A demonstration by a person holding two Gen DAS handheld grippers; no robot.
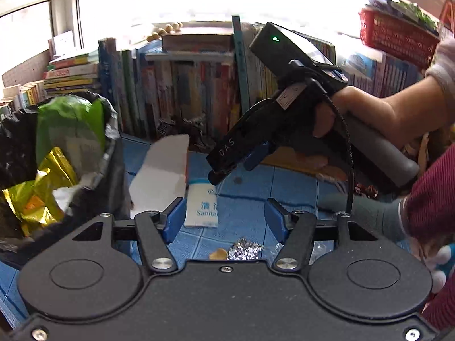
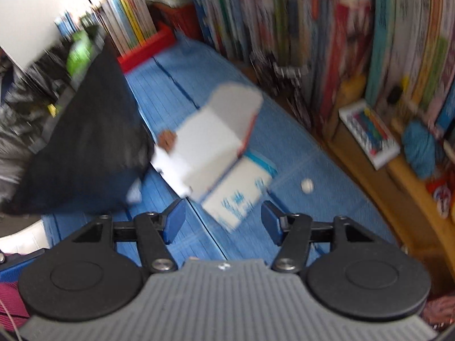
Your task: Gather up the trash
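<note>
A black trash bag [image 1: 25, 153] stands open at the left, with a green wrapper [image 1: 68, 122] and a gold wrapper [image 1: 37, 193] inside. A white cardboard box [image 1: 159, 176] lies on the blue mat beside it, and a white and blue tissue packet [image 1: 202, 204] lies against the box. A crumpled foil ball [image 1: 244, 251] and a small orange scrap [image 1: 218, 253] sit just under my left gripper [image 1: 224, 221], which is open and empty. My right gripper [image 1: 230, 167] hovers over the packet. In the blurred right wrist view, the right gripper [image 2: 223, 221] is open above the packet [image 2: 241, 196], box [image 2: 210, 142] and bag [image 2: 85, 147].
Rows of books [image 1: 184, 85] line the back edge of the blue mat [image 1: 256, 187]. A red basket [image 1: 395, 39] sits high at the right. A wooden shelf [image 2: 378, 176] with a crayon box [image 2: 369, 133] runs along the right, and a small white ball [image 2: 307, 184] lies on the mat.
</note>
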